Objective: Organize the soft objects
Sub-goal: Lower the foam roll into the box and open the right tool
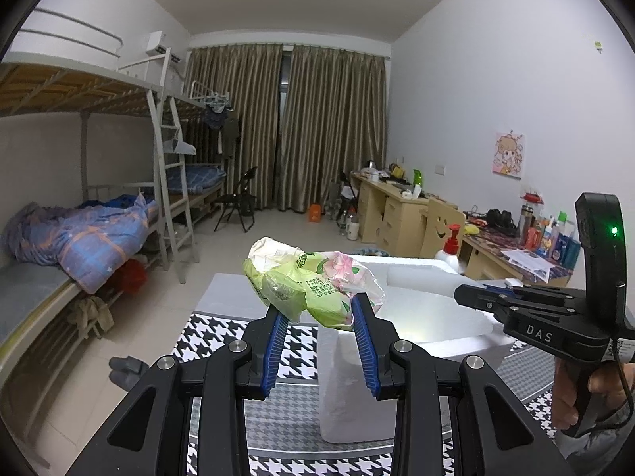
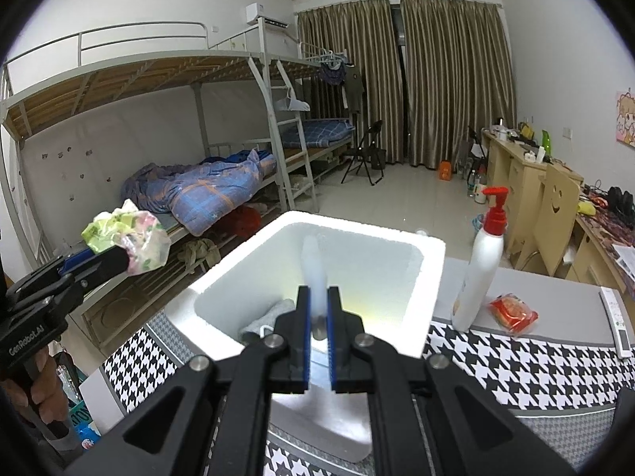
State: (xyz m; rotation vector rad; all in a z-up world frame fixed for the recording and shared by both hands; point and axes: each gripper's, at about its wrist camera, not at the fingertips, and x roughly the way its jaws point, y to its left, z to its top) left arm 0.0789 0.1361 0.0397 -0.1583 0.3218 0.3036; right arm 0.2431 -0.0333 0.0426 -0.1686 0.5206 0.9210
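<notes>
Now left gripper [image 1: 319,311]: blue pads pinch crumpled green-and-pink floral plastic pack [image 1: 313,283], held in air beside open white foam box [image 2: 317,269], over houndstooth black-and-white cloth [image 2: 516,365]. Right gripper [image 2: 317,313]: pads pressed nearly together on thin translucent white piece [image 2: 313,261], blurred, possibly foam sheet or plastic tube, poking up over box interior. Grey cloth item [image 2: 266,317] lies inside box, near corner. Outward: white pump bottle with red top [image 2: 482,261] upright on cloth, red snack packet [image 2: 514,313] just beside it. Person's hand [image 1: 579,392] grips right handle.

Both wrist views face curtains [image 1: 285,127]; share foam box [image 2: 254,341].
</notes>
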